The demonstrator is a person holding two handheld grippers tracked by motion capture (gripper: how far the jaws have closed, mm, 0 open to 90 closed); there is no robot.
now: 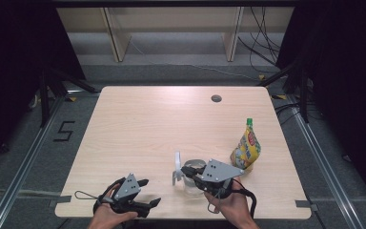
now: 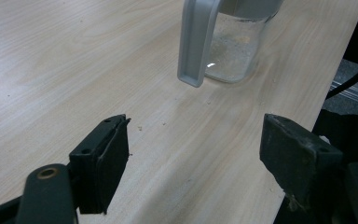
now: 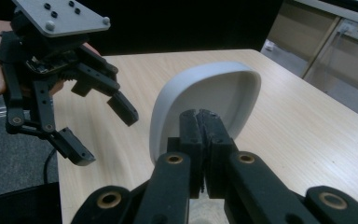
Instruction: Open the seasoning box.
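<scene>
Two open jaws short of jug [image 2: 228, 42]

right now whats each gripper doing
left gripper: open, holding nothing.
right gripper: fingers shut at the jug's white lid; grip unclear.

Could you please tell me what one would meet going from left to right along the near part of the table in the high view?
left hand-held gripper → white open lid → clear jug → right hand-held gripper → yellow pouch.
</scene>
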